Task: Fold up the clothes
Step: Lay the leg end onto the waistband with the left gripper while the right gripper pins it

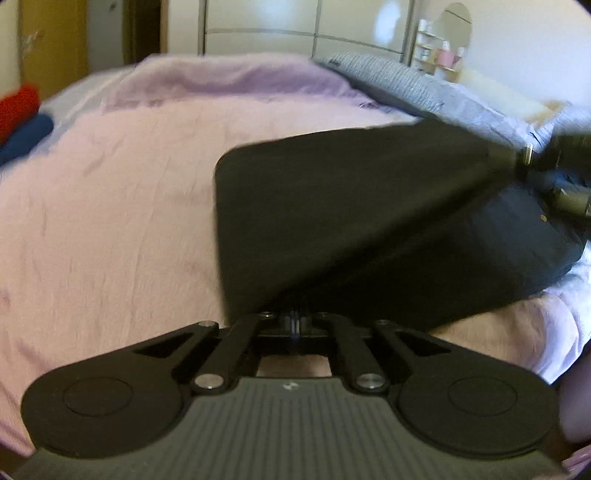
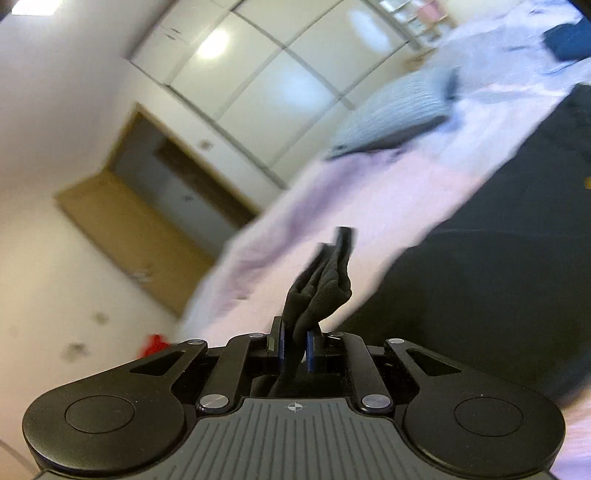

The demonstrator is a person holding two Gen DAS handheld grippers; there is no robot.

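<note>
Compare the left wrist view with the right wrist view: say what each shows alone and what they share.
Left wrist only: the left claw shut on the black garment, and a blue folded item beside the red one at the bed's far left.

Right wrist only: the right claw with a bunched corner of that garment pinched between its blue pads, and a wooden door.

Both: the garment, pink bedsheet, grey striped pillow, white wardrobe and red item.

Black garment [image 1: 332, 221] hides left tool's [image 1: 293, 321] fingertips; right tool [image 1: 554, 166] blurred.
</note>
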